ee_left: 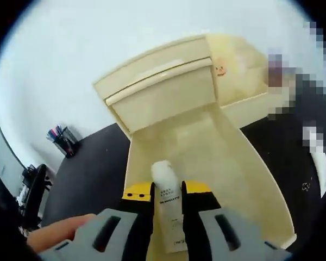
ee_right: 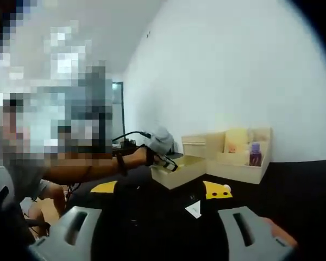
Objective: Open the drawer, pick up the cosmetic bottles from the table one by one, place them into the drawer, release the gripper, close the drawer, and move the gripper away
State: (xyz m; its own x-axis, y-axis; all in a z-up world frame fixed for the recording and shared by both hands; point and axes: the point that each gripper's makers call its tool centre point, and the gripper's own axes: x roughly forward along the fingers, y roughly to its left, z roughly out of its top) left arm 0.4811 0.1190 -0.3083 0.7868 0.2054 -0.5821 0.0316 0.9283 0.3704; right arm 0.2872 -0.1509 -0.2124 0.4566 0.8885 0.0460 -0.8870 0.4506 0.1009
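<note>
A white cosmetic bottle (ee_left: 169, 215) with a pale rounded cap and dark lettering down its body is sitting between the jaws of the left claw (ee_left: 168, 197), which are pinching it by its sides. The bottle is hanging over the open drawer (ee_left: 217, 163), near its front end, and it looks clear of the drawer floor, though the angle is making that hard to judge. The drawer is standing pulled well out of the cream wooden cabinet (ee_left: 157, 68), and the part of its inside that is visible is looking bare, with no other bottle lying in it.

So the opening step is reading as done, a bottle is lifted and carried to the drawer, and the placing is looking like the step in hand. Lowering it, letting go, fetching any other bottles, pushing the drawer shut and drawing the claw away are all remaining.

In the right gripper view, the person's forearm (ee_right: 92, 166) is reaching across to the open drawer (ee_right: 179, 169), with the left claw (ee_right: 162, 145) held over it. The right claw (ee_right: 163, 191) is hovering spread and holding nothing, above the black table (ee_right: 293, 185). Beside the drawer, a cream open organiser box (ee_right: 242, 163) is carrying a purple bottle (ee_right: 255, 154) and a yellowish item that is too blurred to name. A small white scrap (ee_right: 194, 209) is lying on the table nearby. A pen holder (ee_left: 64, 141) is standing at the table's far edge.
</note>
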